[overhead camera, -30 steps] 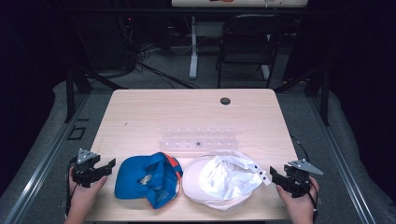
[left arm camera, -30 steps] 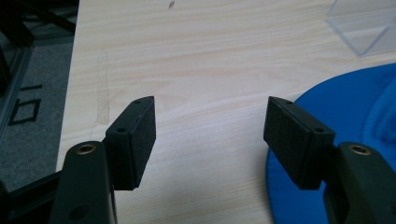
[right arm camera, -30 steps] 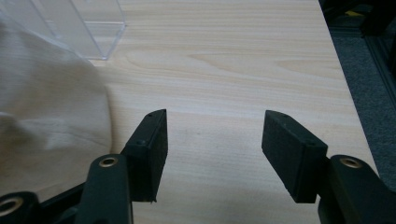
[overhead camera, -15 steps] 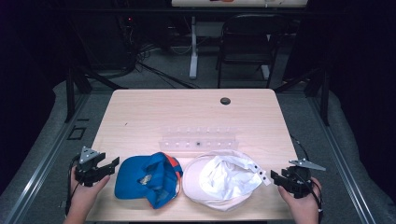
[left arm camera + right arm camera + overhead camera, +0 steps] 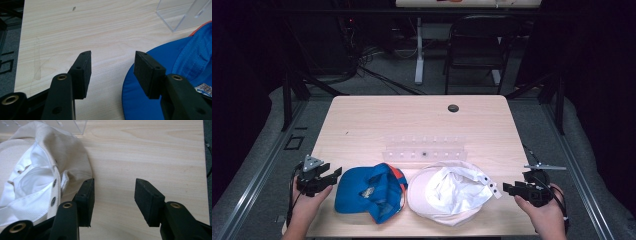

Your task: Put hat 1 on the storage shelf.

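Pale wooden worktop point(image 5: 377, 125): blue fabric cap point(image 5: 367, 192) and white fabric cap point(image 5: 452, 195) at near edge. Left gripper point(image 5: 329, 176) and right gripper point(image 5: 507, 188) both spread, empty. We'd pinch brims squarely.

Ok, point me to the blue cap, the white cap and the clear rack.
blue cap point(image 5: 357, 190): high view, on its blue brim.
white cap point(image 5: 457, 192): high view, on its white lining.
clear rack point(image 5: 424, 149): high view, on its middle.
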`<state>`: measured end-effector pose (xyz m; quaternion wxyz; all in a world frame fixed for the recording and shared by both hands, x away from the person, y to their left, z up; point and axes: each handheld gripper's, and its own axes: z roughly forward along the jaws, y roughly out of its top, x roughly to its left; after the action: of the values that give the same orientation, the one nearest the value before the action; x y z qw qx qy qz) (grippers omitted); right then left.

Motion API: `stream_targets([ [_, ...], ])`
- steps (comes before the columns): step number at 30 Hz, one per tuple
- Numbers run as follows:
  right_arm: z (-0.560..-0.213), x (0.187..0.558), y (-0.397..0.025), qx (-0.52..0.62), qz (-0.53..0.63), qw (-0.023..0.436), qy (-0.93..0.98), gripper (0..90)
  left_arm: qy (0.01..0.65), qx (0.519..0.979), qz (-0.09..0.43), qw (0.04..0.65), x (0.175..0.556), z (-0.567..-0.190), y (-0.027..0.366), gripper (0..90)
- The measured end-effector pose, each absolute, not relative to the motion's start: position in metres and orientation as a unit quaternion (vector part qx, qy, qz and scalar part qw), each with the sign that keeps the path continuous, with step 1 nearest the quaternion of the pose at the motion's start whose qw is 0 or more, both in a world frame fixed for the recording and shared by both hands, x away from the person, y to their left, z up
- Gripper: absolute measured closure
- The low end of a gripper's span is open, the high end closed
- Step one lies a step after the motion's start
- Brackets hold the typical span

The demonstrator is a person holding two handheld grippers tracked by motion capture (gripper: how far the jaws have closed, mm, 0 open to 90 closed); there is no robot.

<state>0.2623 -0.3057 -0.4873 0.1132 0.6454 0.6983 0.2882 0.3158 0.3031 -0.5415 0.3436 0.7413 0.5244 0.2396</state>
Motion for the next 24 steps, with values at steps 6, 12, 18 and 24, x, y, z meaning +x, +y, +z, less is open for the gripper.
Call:
stream_targets([
  [6, -0.473, 0.266, -0.307, 0.657, 0.280, 0.079, 0.695, 50.7, 0.529, 0.739, 0.237, 0.343, 0.315, -0.542, 0.305, 48.4],
  [12, -0.456, 0.272, -0.308, 0.662, 0.277, 0.046, 0.695, 49.5, 0.532, 0.740, 0.233, 0.340, 0.316, -0.544, 0.306, 48.3],
  [18, -0.453, 0.279, -0.297, 0.659, 0.272, 0.005, 0.701, 48.0, 0.531, 0.743, 0.232, 0.336, 0.315, -0.544, 0.307, 48.4],
  [24, -0.459, 0.287, -0.286, 0.657, 0.267, -0.014, 0.705, 48.8, 0.531, 0.742, 0.234, 0.336, 0.314, -0.545, 0.307, 48.3],
])
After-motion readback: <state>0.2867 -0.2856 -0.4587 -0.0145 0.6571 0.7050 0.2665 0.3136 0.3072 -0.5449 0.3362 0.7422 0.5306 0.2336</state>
